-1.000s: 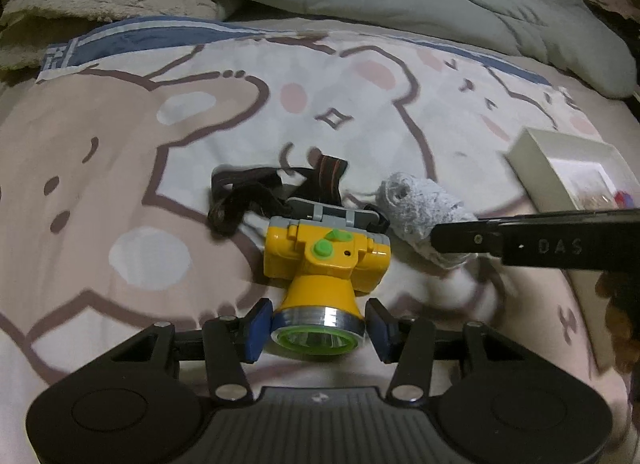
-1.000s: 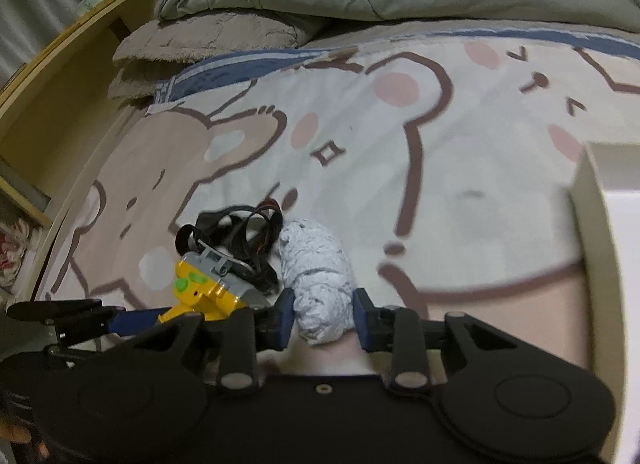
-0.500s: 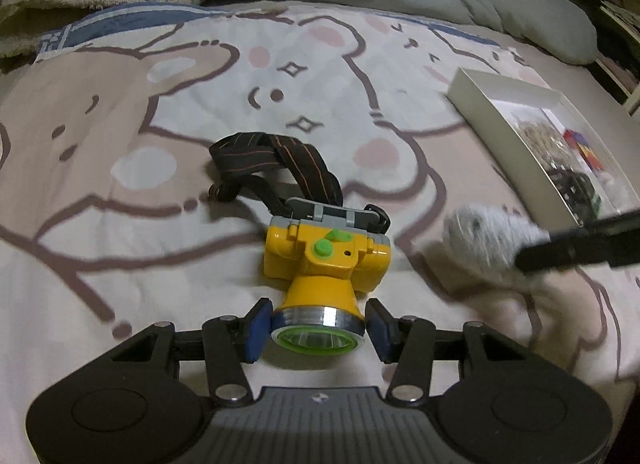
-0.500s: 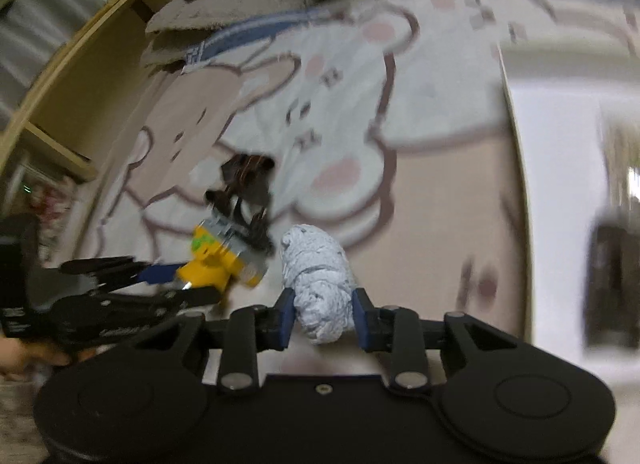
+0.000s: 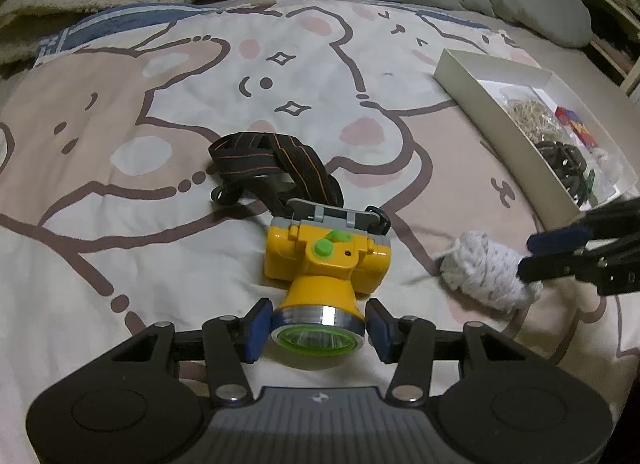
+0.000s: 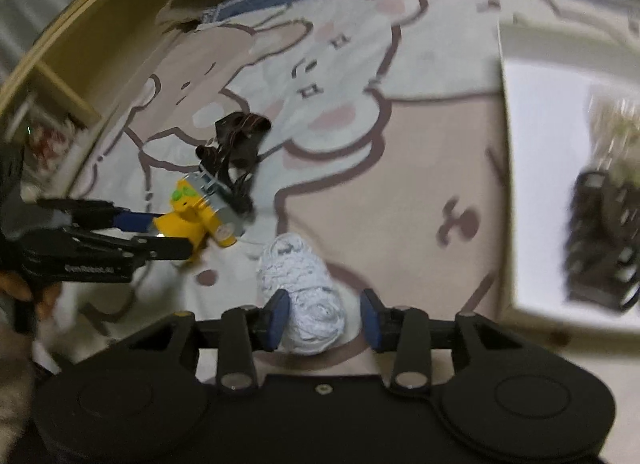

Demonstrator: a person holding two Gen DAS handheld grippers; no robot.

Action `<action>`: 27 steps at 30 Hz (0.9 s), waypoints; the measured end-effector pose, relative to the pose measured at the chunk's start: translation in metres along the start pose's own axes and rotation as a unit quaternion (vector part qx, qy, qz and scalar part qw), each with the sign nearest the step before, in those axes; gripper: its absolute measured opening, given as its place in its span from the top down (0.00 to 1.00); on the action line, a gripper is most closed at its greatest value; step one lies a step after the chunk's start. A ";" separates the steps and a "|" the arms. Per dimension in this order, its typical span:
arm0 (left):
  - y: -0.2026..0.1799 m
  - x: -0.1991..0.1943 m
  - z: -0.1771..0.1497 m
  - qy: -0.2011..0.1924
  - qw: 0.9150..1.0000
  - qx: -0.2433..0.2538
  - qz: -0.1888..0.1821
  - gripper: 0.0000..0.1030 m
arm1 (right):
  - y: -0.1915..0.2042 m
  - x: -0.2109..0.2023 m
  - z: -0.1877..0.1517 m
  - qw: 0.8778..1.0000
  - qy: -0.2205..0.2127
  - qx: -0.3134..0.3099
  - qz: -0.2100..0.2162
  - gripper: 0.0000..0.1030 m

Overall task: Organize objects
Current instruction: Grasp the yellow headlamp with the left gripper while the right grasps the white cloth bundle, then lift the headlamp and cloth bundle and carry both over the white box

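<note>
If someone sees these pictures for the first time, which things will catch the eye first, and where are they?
First the yellow headlamp, low in the middle of the bear-print sheet, its lens between the pads of the left claw. To its right lies a white yarn roll between the jaws of the right claw, which have just been opening. At the far right sits a white box of small items.

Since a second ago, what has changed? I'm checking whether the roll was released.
Both items were dragged toward the white box. The right gripper jaws have just been opening, letting go of the white cloth roll lying between them. The left gripper stays clamped on the yellow headlamp.
</note>
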State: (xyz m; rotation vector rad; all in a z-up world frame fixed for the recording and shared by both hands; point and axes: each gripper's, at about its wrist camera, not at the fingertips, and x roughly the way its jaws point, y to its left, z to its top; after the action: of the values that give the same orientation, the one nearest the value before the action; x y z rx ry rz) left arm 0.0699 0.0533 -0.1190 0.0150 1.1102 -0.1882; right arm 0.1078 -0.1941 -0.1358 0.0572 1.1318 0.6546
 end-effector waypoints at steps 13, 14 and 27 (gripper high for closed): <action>-0.013 -0.005 0.016 -0.003 0.999 0.049 0.005 0.49 | 0.024 0.001 0.018 0.994 -0.005 -0.112 0.000 0.43; -0.014 -0.001 0.016 0.003 0.998 0.055 0.004 0.49 | 0.027 0.006 0.020 0.992 0.002 -0.126 -0.008 0.43; 0.005 0.036 0.023 0.067 0.997 0.031 -0.026 0.54 | 0.046 0.034 0.025 0.978 0.076 -0.193 -0.005 0.56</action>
State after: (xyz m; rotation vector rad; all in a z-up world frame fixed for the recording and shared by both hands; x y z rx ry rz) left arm 0.1065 0.0503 -0.1413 0.0550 1.2398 -0.2715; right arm 0.1174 -0.1328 -0.1356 -0.3341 1.1324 0.8705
